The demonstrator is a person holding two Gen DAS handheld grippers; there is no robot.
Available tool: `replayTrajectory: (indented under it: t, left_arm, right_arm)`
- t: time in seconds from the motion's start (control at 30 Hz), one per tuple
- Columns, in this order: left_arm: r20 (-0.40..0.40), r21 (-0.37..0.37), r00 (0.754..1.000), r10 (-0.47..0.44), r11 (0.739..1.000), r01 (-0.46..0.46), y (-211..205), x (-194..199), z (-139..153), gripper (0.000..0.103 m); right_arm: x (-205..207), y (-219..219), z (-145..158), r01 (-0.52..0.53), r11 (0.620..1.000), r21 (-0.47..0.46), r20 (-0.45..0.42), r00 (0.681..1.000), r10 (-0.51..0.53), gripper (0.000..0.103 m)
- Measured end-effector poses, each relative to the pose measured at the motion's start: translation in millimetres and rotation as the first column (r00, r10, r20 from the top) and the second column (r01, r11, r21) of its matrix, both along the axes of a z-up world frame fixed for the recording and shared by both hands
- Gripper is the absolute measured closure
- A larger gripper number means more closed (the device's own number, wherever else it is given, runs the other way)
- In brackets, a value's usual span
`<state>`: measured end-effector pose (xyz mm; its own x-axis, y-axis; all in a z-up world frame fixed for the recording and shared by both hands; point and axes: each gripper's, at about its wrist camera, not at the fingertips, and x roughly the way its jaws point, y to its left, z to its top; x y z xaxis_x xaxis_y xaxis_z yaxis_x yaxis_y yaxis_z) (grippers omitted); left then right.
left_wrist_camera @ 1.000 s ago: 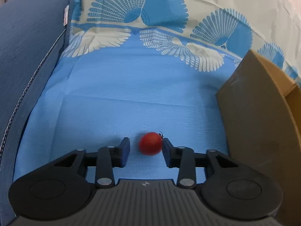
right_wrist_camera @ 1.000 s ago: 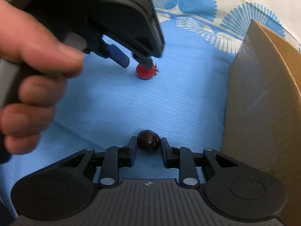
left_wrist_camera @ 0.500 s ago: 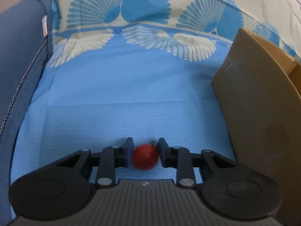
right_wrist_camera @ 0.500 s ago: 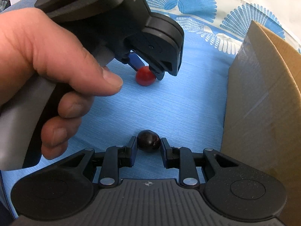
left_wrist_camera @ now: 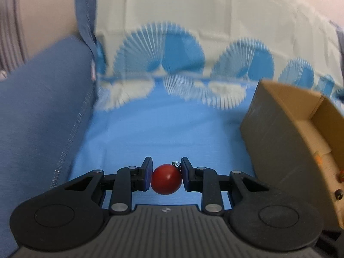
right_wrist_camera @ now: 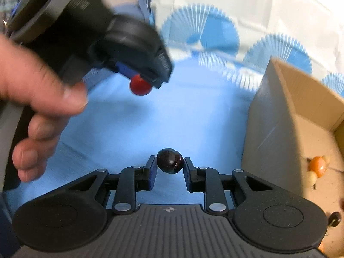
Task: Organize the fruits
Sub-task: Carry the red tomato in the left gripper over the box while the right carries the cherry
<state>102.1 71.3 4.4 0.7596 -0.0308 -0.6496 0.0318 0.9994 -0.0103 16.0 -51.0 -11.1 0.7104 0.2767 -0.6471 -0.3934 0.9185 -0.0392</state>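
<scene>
My left gripper is shut on a red cherry tomato and holds it above the blue cloth. In the right wrist view the left gripper shows at upper left with the red tomato in its jaws, off the cloth. My right gripper is shut on a dark purple fruit, held at its fingertips. An open cardboard box stands to the right; it also shows in the left wrist view.
Inside the box lie an orange fruit, a pale one and a dark one. A blue sofa arm borders the left. The patterned cloth rises at the back.
My left gripper closed on the red tomato and lifted it off the cloth. My right gripper rose with the dark fruit, so the box's inside now shows.
</scene>
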Motion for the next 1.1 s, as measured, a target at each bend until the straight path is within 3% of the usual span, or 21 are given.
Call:
replayTrajectory:
  t: [0.2, 0.3, 0.43, 0.57, 0.67, 0.8, 1.1]
  left_arm:
    - [0.093, -0.061, 0.995, 0.027, 0.998, -0.022, -1.9, -41.8, 30.2, 0.071]
    - [0.120, -0.051, 0.993, 0.003, 0.999, 0.003, -14.1, -53.4, 36.0, 0.071]
    - [0.145, -0.032, 0.989, -0.035, 0.999, 0.041, -32.5, -63.3, 37.0, 0.071]
    - [0.147, -0.021, 0.987, -0.065, 0.997, 0.068, -48.2, -65.8, 32.7, 0.071]
    - [0.144, -0.007, 0.986, -0.088, 0.996, 0.090, -58.9, -64.3, 27.6, 0.071]
    - [0.159, 0.002, 0.978, -0.132, 0.991, 0.134, -73.7, -61.5, 23.5, 0.071]
    - [0.238, -0.006, 0.928, -0.288, 0.954, 0.298, -124.3, -74.1, 20.8, 0.071]
  right_arm:
    - [-33.6, -43.8, 55.6, 0.005, 0.993, 0.119, 0.151, 0.988, -0.023, 0.075]
    - [-52.3, -76.9, 82.3, 0.003, 0.985, 0.172, 0.252, 0.967, -0.047, 0.076]
    - [-65.2, -123.7, 102.9, 0.031, 0.991, 0.133, 0.377, 0.923, -0.080, 0.076]
    - [-57.4, -170.2, 102.2, 0.099, 0.992, 0.075, 0.422, 0.899, -0.122, 0.076]
    - [-47.5, -199.6, 90.6, 0.163, 0.986, 0.040, 0.422, 0.891, -0.165, 0.076]
    - [-33.9, -236.7, 78.8, 0.254, 0.965, 0.067, 0.391, 0.883, -0.259, 0.076]
    - [-13.3, -285.7, 57.1, 0.400, 0.908, 0.128, 0.282, 0.862, -0.420, 0.076]
